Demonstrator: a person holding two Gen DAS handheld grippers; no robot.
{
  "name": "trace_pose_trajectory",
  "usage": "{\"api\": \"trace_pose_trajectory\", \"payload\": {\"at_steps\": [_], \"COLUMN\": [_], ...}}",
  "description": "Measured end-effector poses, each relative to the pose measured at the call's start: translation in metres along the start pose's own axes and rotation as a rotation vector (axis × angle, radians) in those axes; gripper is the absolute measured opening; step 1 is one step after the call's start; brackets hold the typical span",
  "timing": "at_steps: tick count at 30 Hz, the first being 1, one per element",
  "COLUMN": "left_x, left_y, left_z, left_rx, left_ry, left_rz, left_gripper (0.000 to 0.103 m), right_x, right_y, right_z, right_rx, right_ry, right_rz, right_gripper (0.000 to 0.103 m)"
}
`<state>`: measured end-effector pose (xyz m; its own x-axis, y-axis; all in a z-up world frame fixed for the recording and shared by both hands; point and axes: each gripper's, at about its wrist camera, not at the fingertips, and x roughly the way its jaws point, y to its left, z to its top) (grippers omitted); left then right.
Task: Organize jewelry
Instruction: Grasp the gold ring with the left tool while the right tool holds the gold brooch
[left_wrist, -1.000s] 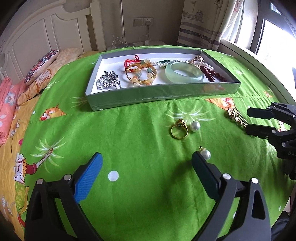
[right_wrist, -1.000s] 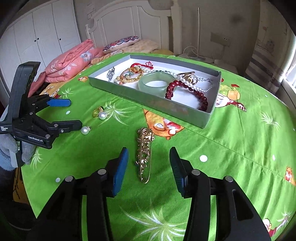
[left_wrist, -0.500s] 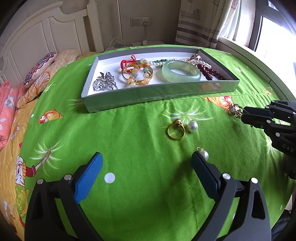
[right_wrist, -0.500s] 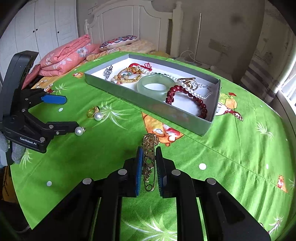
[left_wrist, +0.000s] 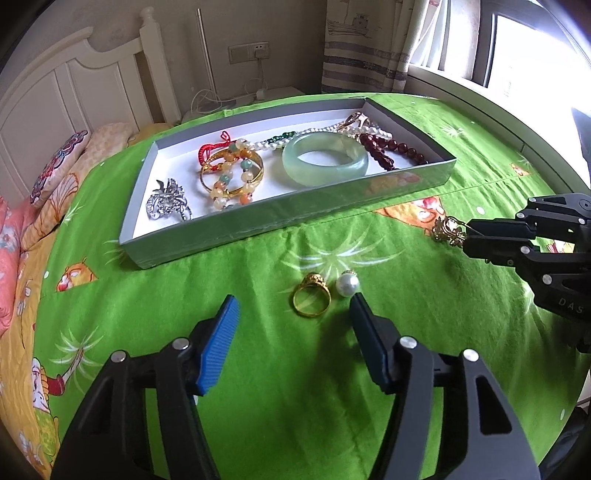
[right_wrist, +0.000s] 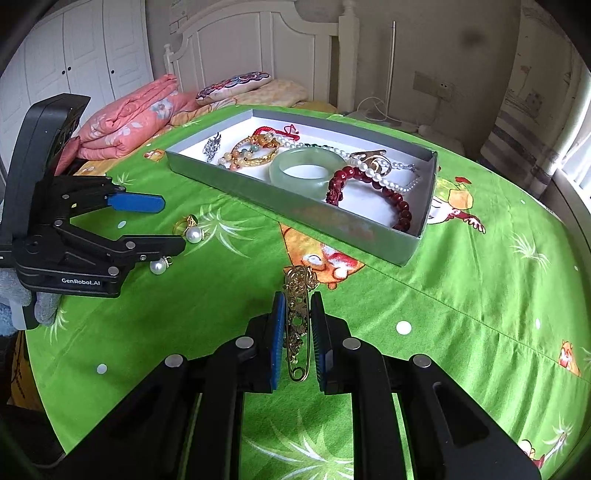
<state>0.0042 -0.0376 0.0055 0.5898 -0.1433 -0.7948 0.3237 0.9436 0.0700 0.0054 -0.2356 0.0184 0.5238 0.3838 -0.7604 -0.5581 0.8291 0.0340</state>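
gripping a gold brooch pin (right_wrist: 297, 321) between its blue pads, the right gripper (right_wrist: 297, 325) has its fingers (right_wrist: 277, 332) clenched on the pin's shaft, with the ornate filigree head sticking out past the tips. from the left wrist view that head (left_wrist: 447, 230) shows at the fingertips of the right gripper (left_wrist: 466, 236), just above the green bedspread (left_wrist: 258, 369).

the left gripper (left_wrist: 291, 314) is released, fingers (left_wrist: 218, 339) spread wide over the bedspread. between and just ahead of them lie a gold ring (left_wrist: 311, 299) and a pearl earring (left_wrist: 347, 284), touching or nearly so. a second pearl earring (right_wrist: 159, 265) sits just beside the left gripper's lower finger in the right wrist view.

beyond these lies a shallow silver-sided box (left_wrist: 280, 221) with a white floor. it holds a silver brooch (left_wrist: 167, 201), a gold bangle with coloured beads (left_wrist: 232, 173), a jade bangle (left_wrist: 325, 158), a dark red bead bracelet (left_wrist: 388, 147) and a pearl necklace (right_wrist: 384, 177). pillows and a folded pink quilt (right_wrist: 129, 118) lie at the white headboard (right_wrist: 266, 48).
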Motion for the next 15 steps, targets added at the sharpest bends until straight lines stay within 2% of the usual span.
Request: {"api": "trace_pose_trajectory", "payload": {"at_steps": [4, 6, 8, 11, 15], "left_x": [0.002, 0.002, 0.001, 0.001, -0.003], "left_y": [-0.005, -0.006, -0.006, -0.010, -0.017], "left_z": [0.002, 0.002, 0.001, 0.000, -0.003], "left_rx": [0.019, 0.026, 0.036, 0.067, 0.138], "left_ry": [-0.013, -0.019, -0.024, -0.029, -0.029], "left_rz": [-0.005, -0.028, -0.068, -0.079, -0.074], "left_gripper": [0.057, 0.051, 0.038, 0.030, 0.028], "right_x": [-0.001, -0.001, -0.001, -0.001, 0.000], "right_y": [0.000, -0.001, -0.001, -0.001, -0.003], "right_z": [-0.001, -0.001, -0.001, -0.001, -0.001], "right_rx": [0.004, 0.009, 0.011, 0.011, 0.019], "right_ry": [-0.003, -0.004, -0.004, -0.004, -0.002], "right_rz": [0.007, 0.011, 0.013, 0.014, 0.020], "right_gripper": [0.014, 0.014, 0.015, 0.014, 0.015]}}
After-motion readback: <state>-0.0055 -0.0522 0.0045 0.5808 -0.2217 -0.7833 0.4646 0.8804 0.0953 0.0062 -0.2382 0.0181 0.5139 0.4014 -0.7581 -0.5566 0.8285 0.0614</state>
